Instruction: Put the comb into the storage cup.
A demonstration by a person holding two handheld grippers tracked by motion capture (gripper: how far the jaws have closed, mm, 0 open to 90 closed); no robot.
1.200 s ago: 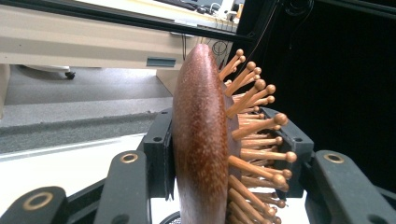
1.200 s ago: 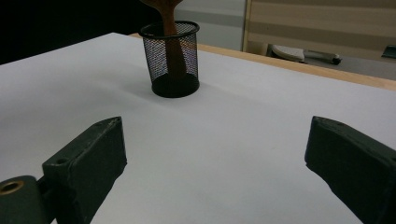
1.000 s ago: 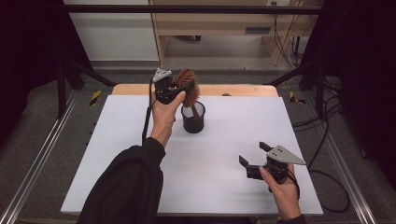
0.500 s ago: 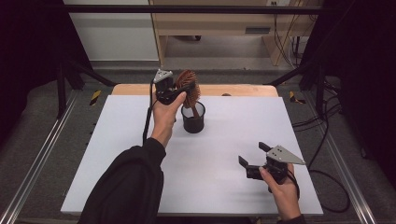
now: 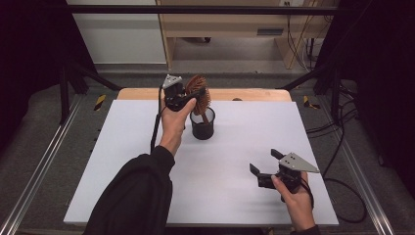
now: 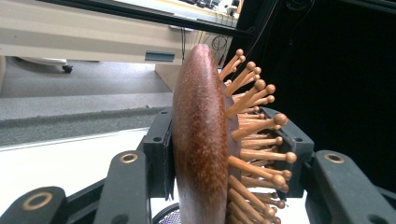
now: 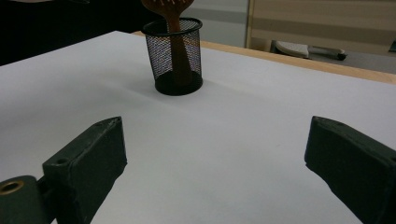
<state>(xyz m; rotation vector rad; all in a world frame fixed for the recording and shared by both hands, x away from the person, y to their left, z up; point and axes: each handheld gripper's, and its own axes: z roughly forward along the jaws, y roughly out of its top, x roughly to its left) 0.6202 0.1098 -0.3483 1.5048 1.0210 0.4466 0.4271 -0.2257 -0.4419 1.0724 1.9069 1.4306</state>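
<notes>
A brown wooden hairbrush [image 5: 198, 90] stands head-up, its handle down inside a black mesh cup [image 5: 202, 125] at the back middle of the white table [image 5: 122, 161]. My left gripper [image 5: 191, 95] is shut on the brush head. In the left gripper view the jaws clamp the hairbrush [image 6: 201, 140], one pad on its smooth back and the other against the bristle tips. My right gripper [image 5: 264, 161] rests low near the front right, open and holding nothing. In the right gripper view the cup [image 7: 177, 56] and the brush handle [image 7: 173, 42] stand well ahead of the gripper [image 7: 215, 144].
A wooden strip [image 5: 254, 94] runs along the table's back edge. Metal rails [image 5: 39, 166] flank the table on both sides, and cables [image 5: 342, 147] lie on the floor at the right. A wooden bench [image 5: 235, 24] stands behind.
</notes>
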